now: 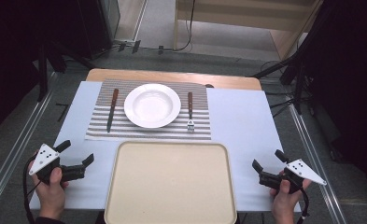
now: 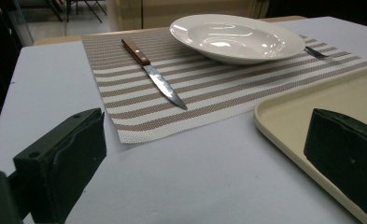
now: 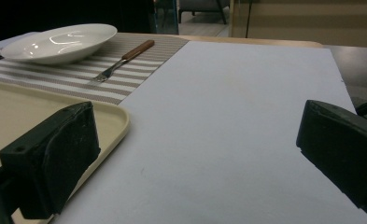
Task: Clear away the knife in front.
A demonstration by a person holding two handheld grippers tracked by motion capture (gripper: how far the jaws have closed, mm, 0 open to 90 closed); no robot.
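A white plate (image 1: 152,105) (image 2: 230,37) (image 3: 59,43) rests in the middle of a striped placemat (image 1: 148,128) (image 2: 209,93) (image 3: 74,77). Left of it lies a wood-handled knife (image 1: 112,109) (image 2: 154,73), right of it a wood-handled fork (image 1: 190,111) (image 3: 123,59). An empty beige tray (image 1: 171,183) (image 2: 312,107) (image 3: 13,112) sits at the near edge. My left gripper (image 1: 78,153) (image 2: 204,163) hovers open at the tray's left, nothing between its jaws. My right gripper (image 1: 269,158) (image 3: 195,163) stands open to the tray's right, also with nothing in it.
A pale sheet (image 1: 246,126) covers the wooden table (image 1: 172,75). Dark stands and cables (image 1: 288,74) surround the table on the floor. Metal rails (image 1: 13,149) run along both sides.
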